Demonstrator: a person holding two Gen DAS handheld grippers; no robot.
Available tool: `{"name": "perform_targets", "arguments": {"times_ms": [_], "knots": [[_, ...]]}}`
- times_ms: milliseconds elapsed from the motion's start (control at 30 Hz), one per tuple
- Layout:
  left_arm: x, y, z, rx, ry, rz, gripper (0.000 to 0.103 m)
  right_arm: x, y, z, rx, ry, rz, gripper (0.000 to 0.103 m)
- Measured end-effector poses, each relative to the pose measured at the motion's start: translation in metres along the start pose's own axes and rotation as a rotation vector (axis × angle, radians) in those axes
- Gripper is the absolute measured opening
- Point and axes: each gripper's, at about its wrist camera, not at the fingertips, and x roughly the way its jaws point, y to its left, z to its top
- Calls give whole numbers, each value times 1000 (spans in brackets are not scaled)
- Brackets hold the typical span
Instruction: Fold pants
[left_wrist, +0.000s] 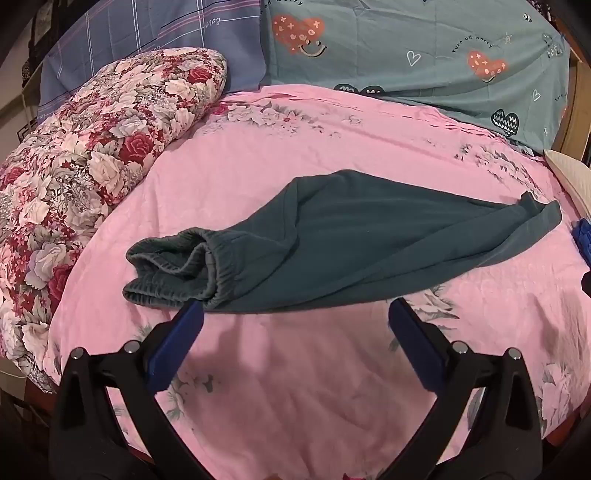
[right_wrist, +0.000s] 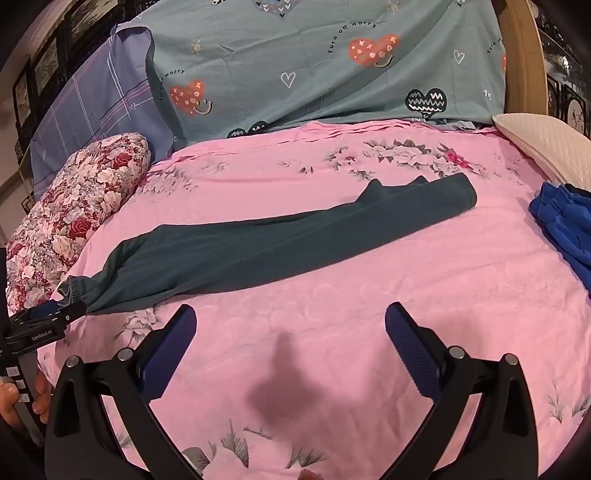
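Dark teal pants (left_wrist: 332, 243) lie on the pink bed sheet (left_wrist: 295, 369), folded lengthwise, with the elastic waistband (left_wrist: 173, 266) at the left and the leg ends at the right. My left gripper (left_wrist: 295, 314) stands open just in front of the pants near the waistband, with nothing between its fingers. In the right wrist view the same pants (right_wrist: 277, 243) stretch from lower left to upper right. My right gripper (right_wrist: 290, 317) is open over bare sheet (right_wrist: 332, 369), short of the pants' near edge. The left gripper (right_wrist: 48, 314) shows at the left edge by the waistband.
A floral quilt (left_wrist: 85, 177) is rolled up at the left. Blue-grey pillows (left_wrist: 406, 55) lean at the head of the bed. A blue garment (right_wrist: 565, 229) and a white pillow (right_wrist: 546, 147) lie at the right. A hand (right_wrist: 14, 402) holds the left tool.
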Motion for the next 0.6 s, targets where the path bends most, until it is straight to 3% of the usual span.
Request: {"name": "perform_targets", "arguments": {"times_ms": [600], "knots": [[-5, -6, 2, 13, -2, 8, 101, -2, 2, -2, -1, 2, -1, 102]]}}
